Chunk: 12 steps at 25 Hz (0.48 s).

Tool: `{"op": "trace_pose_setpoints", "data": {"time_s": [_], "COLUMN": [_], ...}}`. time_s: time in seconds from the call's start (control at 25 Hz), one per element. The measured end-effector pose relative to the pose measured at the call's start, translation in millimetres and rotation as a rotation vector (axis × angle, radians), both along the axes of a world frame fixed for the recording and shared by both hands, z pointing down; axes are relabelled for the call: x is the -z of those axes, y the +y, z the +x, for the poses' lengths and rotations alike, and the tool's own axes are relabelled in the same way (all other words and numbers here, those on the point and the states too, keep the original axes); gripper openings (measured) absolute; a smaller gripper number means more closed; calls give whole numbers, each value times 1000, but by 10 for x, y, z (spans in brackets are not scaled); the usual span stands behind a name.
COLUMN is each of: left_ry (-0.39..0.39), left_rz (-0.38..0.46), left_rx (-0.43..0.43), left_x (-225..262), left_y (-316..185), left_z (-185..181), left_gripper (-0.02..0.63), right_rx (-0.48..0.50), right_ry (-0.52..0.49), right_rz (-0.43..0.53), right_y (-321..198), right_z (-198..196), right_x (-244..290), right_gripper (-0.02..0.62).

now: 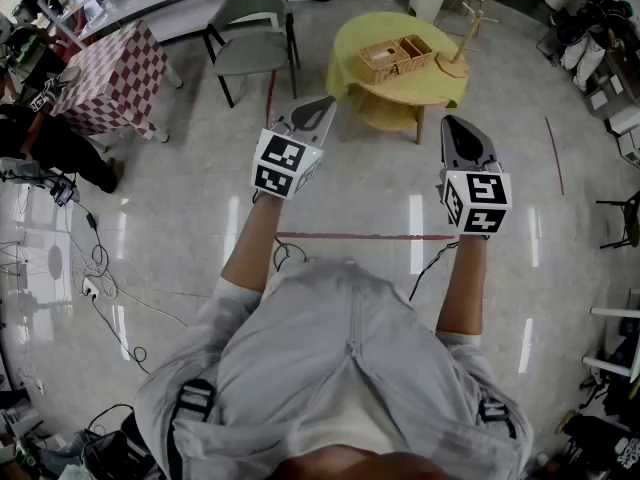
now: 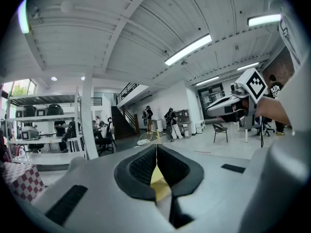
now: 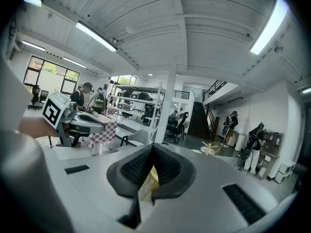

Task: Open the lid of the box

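Standing well short of the round yellow table (image 1: 350, 40); the brown woven wicker box (image 1: 384, 60) sits on its top, far from both tools and untouched. Left gripper (image 1: 320, 106) has its jaws pressed together, empty. Right gripper (image 1: 453, 123) is likewise closed on nothing. Both point roughly level toward the table, probably lined up for the approach. The lid's state is too small to tell.

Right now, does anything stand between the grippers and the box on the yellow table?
Nothing visible does. Only floor lies between the left gripper, the right gripper and the table, where the box sits in the open. The chair stands off to the left, out of the path.
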<state>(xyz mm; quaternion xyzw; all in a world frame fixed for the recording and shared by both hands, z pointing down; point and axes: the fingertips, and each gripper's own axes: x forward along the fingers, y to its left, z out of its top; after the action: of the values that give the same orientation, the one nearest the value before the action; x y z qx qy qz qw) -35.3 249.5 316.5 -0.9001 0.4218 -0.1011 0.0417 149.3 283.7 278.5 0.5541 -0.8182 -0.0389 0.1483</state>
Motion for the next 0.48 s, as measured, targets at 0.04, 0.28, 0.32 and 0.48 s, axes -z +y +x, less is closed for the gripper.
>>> {"op": "trace_pose_setpoints", "data": {"time_s": [0.04,0.28,0.32,0.48], "left_ry": [1,-4,-6,-22], "left_rz": [-3,-13,-17,-30], "left_rx": [6,30,35,40], "left_x": [-11,-94,-113,-174], "left_y": [-5,1,2,-26], "left_z": [6,106,123,187], "left_gripper": [30,30,29,29], "right_rx": [7,31,32,34], "right_ry": [2,-19,-34,-66], "right_rz": [2,-3,-4,-8], "right_y": [-8,-50,-64,-139], "right_z": [4,122,148,223], "right_x": [2,-71,-86,-136], "right_gripper": [23,23,23,23]}}
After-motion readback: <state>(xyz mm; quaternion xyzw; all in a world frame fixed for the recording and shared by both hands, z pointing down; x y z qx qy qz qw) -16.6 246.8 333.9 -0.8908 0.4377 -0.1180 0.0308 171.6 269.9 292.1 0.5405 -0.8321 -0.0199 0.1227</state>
